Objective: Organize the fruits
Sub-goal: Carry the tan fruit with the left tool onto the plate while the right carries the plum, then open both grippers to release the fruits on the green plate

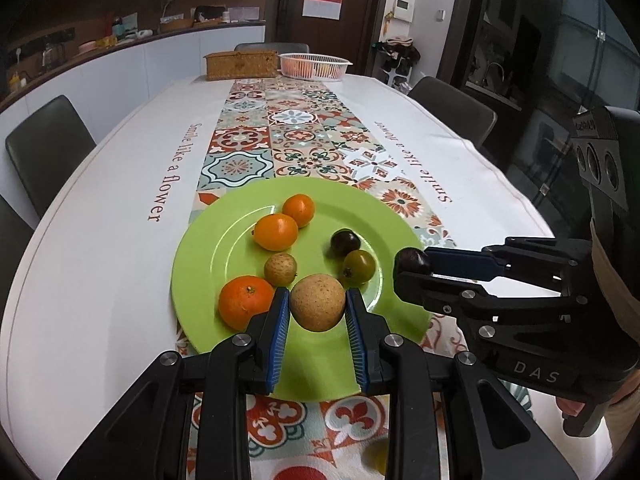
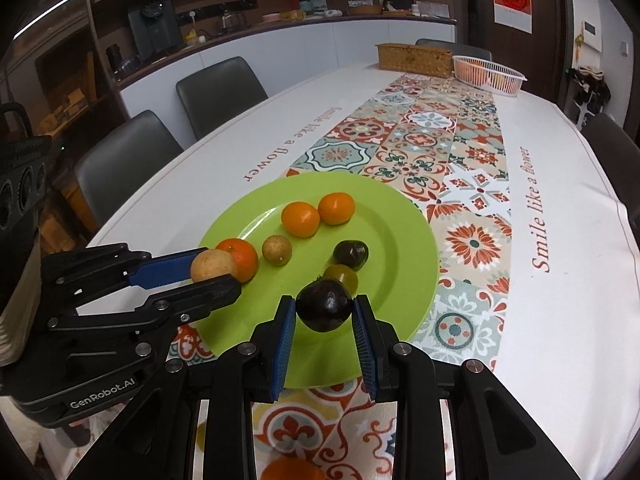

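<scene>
- The left gripper point(image 1: 318, 312) is clamped on a tan, speckled round fruit point(image 1: 317, 302), held over the near edge of the green plate point(image 1: 200, 280); whether the fruit touches the plate cannot be told.
- The right gripper point(image 2: 325, 312) is clamped on a dark purple round fruit point(image 2: 325, 305), over the plate's near-right edge.
- Both gripped fruits are round, with no long axis to line up; each sits between its own blue pads, so neither hand needs to reach for the other's.
- Judging by this, the coming move turns on one thing: bare plate lies straight below each fruit, so a drop and release should do.
- On the plate: three tangerines (one point(image 1: 245, 301) at the near-left edge just beside the left gripper, two toward the far side), a small tan fruit point(image 1: 280, 269) in the middle, and a dark fruit point(image 1: 345, 242) touching a greenish one point(image 1: 359, 266) on the right.
- At the table's far end stand a white slotted basket point(image 1: 314, 66) holding orange fruit and a woven box point(image 1: 241, 65); its contents are hidden.
- Risk: round fruit may roll toward the plate's rim.
</scene>
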A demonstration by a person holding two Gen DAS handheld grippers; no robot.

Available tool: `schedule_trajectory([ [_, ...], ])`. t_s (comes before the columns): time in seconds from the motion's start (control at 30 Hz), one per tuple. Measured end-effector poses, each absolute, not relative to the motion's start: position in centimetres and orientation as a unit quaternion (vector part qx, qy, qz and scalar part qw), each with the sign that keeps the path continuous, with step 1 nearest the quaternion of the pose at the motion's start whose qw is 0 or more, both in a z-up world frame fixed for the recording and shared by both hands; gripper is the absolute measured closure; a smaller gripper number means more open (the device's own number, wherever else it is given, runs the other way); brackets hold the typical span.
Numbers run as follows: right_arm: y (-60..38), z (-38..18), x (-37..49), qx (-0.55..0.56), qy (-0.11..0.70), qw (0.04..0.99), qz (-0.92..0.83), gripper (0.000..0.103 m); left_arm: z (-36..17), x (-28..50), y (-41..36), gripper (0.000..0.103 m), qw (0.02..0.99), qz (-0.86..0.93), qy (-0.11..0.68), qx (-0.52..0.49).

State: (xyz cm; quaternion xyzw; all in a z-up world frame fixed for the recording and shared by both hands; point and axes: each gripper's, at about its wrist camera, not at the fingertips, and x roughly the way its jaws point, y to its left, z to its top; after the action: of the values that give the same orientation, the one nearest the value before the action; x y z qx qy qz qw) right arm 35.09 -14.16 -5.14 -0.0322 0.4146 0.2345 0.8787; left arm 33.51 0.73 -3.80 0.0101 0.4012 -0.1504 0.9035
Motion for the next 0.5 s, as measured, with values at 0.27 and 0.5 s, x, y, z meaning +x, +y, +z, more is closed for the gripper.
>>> schedule_trajectory([
  [0.27,-14.5,-5.2,35.3,-0.014,0.417,0.881,0.222,0.064,-2.7,32.5,1.7,0.058,0.917,-0.123,0.378,0.019],
  [0.5,-14.6,-3.2,33.2,-0.027,0.392,0.895,0.212,0.064,-0.8,30.4,1.9,0.058,0.926,-0.106,0.362,0.037],
])
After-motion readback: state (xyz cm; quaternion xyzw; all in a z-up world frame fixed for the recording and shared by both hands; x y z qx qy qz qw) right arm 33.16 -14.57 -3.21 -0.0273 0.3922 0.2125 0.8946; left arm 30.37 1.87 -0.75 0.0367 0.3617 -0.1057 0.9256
